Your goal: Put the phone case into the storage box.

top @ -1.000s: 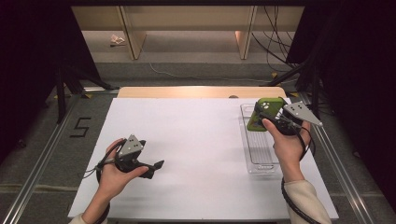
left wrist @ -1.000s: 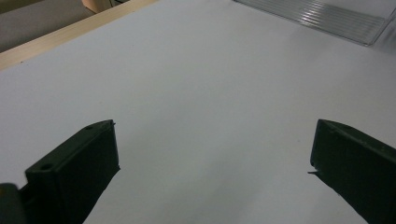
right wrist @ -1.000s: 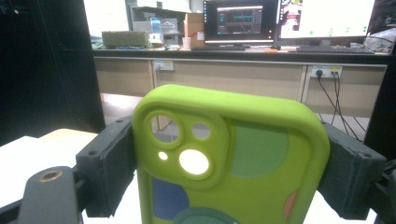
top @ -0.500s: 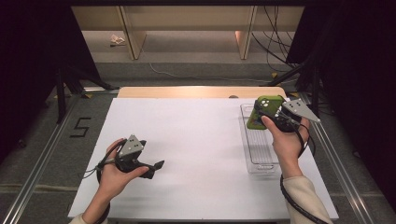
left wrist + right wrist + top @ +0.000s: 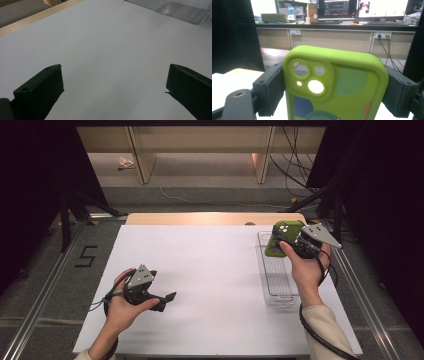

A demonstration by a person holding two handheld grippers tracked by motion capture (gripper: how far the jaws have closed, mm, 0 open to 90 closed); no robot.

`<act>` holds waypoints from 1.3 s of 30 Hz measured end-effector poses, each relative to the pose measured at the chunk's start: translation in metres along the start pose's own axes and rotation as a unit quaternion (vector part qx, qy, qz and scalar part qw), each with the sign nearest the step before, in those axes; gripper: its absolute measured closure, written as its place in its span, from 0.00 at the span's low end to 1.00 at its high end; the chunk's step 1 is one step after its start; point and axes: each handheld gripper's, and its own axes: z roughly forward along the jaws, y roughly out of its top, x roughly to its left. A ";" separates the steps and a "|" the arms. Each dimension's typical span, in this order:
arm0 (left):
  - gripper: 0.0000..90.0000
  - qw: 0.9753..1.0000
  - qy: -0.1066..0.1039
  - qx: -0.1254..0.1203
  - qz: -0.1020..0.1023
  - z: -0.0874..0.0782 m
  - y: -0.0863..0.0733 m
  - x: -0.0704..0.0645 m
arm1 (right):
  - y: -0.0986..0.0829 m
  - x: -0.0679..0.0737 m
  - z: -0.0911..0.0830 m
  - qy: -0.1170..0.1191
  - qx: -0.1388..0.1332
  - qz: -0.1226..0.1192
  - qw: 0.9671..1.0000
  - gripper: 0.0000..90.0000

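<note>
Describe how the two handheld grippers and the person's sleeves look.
Both the left gripper and the right gripper are black, each topped by a grey three-cornered plate with a black cable trailing. The jaws are flat, blocky black pads. The right sleeve is cream-coloured.

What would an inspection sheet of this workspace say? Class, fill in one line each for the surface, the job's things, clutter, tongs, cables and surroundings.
Surface: white sheet over a wooden table, whose bare edge shows at the far side.
Job's things: green phone case, held above the far end of the clear plastic tray; the tray lies on the sheet's right side.
Clutter: nothing seen on the sheet.
Tongs: right tongs shut on the phone case, one jaw on each long side; left tongs open, low over the sheet.
Cables: black cable trails from the right tongs along the sleeve; another loops at the left hand.
Surroundings: floor marked with a 5; desk with monitors beyond.
</note>
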 end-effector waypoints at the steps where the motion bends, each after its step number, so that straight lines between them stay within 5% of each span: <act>1: 0.01 1.000 0.000 0.000 0.001 0.000 0.000 0.000 | 0.000 0.000 0.001 0.000 0.000 0.000 1.000 0.19; 39: 0.01 1.000 -0.002 -0.001 0.000 0.000 0.000 0.000 | 0.004 -0.003 0.020 -0.010 0.012 -0.001 1.000 0.19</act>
